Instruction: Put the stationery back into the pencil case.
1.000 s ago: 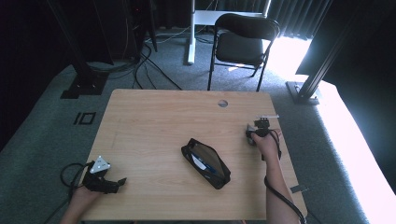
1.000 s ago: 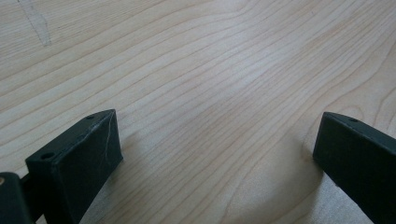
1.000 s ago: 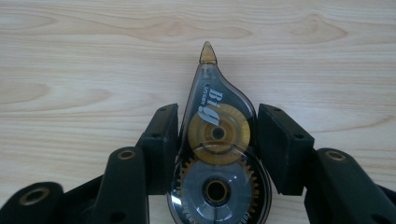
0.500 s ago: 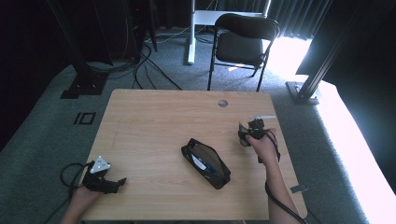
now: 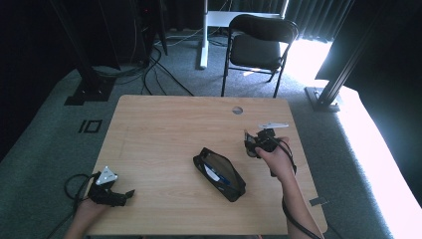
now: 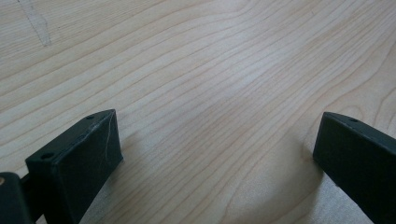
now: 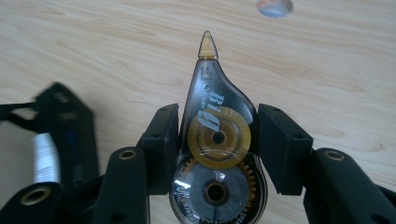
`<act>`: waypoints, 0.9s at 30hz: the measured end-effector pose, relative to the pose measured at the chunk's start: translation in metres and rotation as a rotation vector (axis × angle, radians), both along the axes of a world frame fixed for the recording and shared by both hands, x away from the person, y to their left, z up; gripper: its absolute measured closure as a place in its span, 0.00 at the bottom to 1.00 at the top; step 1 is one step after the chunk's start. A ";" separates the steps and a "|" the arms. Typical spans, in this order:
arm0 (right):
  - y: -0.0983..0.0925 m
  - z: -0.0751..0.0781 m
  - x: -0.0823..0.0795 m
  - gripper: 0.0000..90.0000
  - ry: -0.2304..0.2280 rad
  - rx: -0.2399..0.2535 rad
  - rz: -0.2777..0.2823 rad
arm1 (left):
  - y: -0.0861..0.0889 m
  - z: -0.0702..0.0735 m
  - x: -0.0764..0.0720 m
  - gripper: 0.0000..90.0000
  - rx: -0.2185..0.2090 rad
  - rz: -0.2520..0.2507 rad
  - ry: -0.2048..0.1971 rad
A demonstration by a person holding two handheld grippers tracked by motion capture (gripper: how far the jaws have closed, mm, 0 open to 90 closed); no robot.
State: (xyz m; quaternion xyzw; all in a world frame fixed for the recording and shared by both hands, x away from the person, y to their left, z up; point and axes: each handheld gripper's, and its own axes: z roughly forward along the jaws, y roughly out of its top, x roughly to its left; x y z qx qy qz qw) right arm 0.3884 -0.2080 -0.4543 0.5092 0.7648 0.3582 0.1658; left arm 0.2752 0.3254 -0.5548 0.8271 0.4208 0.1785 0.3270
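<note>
- Right gripper view: the right tongs [image 7: 217, 149] are clamped partway closed on a clear correction tape roller [image 7: 215, 140], its tip pointing away over the tabletop [image 7: 116, 56].
- High view: this roller sits raised near the right edge, just beside an open black pencil case [image 5: 219, 173] with nothing between them.
- Left tongs [image 6: 215, 154] stand wide open and empty at the near left corner.
- A cable hole [image 5: 237, 110] lies at the far edge; a chair [image 5: 259, 47] stands beyond.

High view overhead; gripper views close, sharing table [image 5: 164, 129].
</note>
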 end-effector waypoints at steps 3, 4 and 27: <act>0.005 0.009 -0.007 0.56 -0.020 0.017 0.028 | 0.000 0.000 0.000 0.01 0.000 0.000 0.000; 0.007 0.012 -0.009 0.56 -0.020 0.026 0.038 | 0.000 0.000 0.000 0.01 0.000 0.000 0.000; 0.073 0.029 -0.053 0.56 -0.059 0.050 0.264 | 0.000 0.000 0.000 0.01 0.000 -0.001 -0.001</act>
